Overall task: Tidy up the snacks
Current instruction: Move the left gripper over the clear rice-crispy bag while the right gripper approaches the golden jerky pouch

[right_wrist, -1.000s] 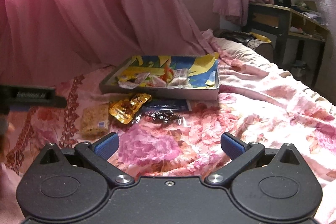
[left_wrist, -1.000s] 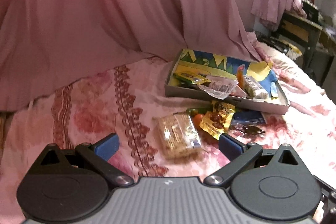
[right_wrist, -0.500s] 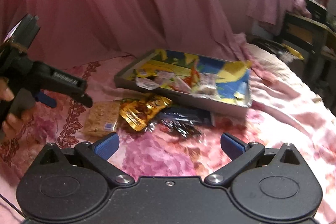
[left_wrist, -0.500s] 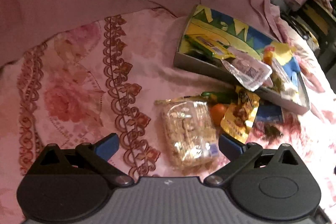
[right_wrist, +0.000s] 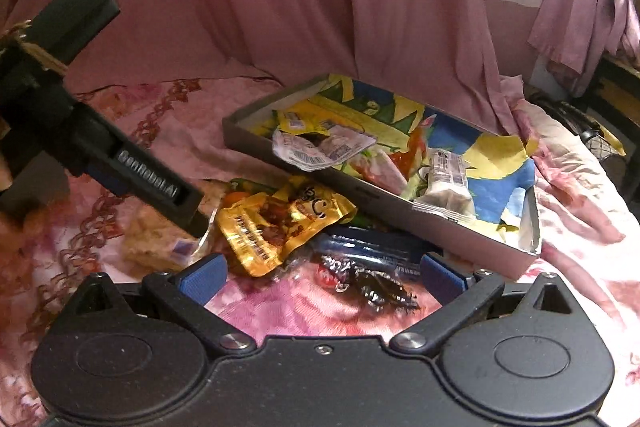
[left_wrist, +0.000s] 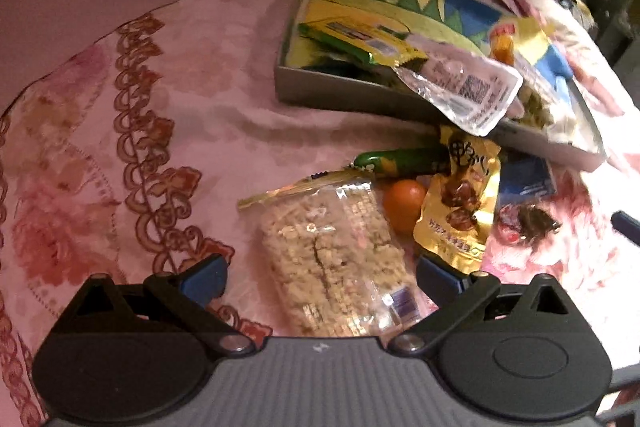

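Clear-wrapped cereal bar (left_wrist: 334, 259): on the bedspread (left_wrist: 120, 131) short of the tray (left_wrist: 360, 95), between the left gripper (left_wrist: 320, 277)'s spread, empty jaws. Likely light, crumbly, film slippery; grip across its width. Right gripper (right_wrist: 322, 273) spread wide, empty.

Left gripper (left_wrist: 320, 277): jaws spread wide, angled downward, blue pads (left_wrist: 202, 277) apart.
Right gripper (right_wrist: 322, 273): jaws spread wide, held low and level, blue pads (right_wrist: 440, 273) apart.
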